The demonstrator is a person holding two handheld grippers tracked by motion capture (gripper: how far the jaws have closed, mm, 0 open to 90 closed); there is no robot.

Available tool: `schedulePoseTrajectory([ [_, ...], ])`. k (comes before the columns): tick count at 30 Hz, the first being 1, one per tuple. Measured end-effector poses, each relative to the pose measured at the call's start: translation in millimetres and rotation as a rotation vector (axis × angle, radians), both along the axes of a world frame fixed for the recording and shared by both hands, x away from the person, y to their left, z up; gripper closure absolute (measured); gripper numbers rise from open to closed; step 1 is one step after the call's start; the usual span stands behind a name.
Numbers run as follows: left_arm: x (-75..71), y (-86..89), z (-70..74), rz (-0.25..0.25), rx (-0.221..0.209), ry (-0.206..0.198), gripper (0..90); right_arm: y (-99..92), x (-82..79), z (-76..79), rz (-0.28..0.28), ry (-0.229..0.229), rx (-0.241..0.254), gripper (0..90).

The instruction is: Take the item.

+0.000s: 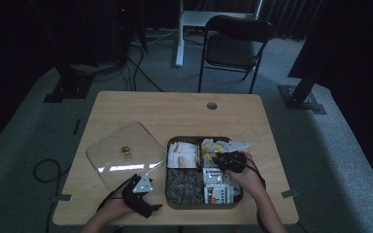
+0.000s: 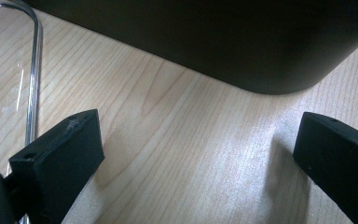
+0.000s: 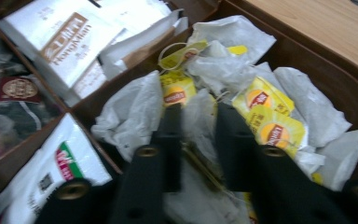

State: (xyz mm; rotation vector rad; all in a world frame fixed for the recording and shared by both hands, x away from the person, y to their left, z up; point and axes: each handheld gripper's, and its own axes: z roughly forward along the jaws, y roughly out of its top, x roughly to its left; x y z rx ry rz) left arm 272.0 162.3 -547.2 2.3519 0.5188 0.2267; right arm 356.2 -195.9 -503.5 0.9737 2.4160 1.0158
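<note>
My right gripper (image 3: 198,116) has its jaws clamped on a white tea bag (image 3: 199,109) in the tray's (image 1: 238,199) far right compartment. My left gripper (image 2: 193,154) rests on the surface (image 2: 191,130), jaws wide apart, between tray and lid (image 1: 121,150).

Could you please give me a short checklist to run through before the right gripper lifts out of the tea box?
1. Right gripper jaws closed on a white tea bag: ok.
2. Just one bag pinched: cannot tell.
3. Bag's string free of its neighbours: cannot tell.
4. Clear lid off the tea box and beside it: ok.
5. Left gripper open, resting on the table, clear of the box: ok.
</note>
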Motion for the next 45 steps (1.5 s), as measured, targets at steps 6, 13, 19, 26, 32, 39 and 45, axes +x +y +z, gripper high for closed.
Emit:
schedulePoseTrajectory([
  [6, 0.0, 0.0, 0.0, 0.0, 0.0, 0.0, 1.4, -2.2, -2.8, 3.1, -0.008, -0.027, 0.018, 84.5],
  [13, 0.0, 0.0, -0.1, 0.0, 0.0, 0.0, 1.4, -8.3, -5.9, 6.0, -0.025, -0.041, 0.073, 85.8],
  [19, 0.0, 0.0, 0.0, 0.0, 0.0, 0.0, 1.4, -14.6, -8.8, 9.2, -0.055, -0.068, 0.149, 86.3],
  [26, 0.1, 0.0, 0.0, 0.0, 0.0, -0.001, 1.4, -20.3, -12.7, 14.2, -0.084, -0.112, 0.209, 87.0],
  [32, 0.0, 0.0, 0.0, 0.0, 0.0, 0.0, 1.4, -22.6, -15.1, 20.5, -0.087, -0.13, 0.245, 87.1],
  [39, 0.1, 0.0, 0.0, 0.0, 0.001, -0.002, 1.4, -24.0, -17.3, 31.3, -0.088, -0.155, 0.278, 87.1],
  [45, 0.2, 0.0, 0.0, 0.0, 0.001, -0.002, 1.4, -26.4, -18.3, 41.5, -0.093, -0.175, 0.303, 87.0],
])
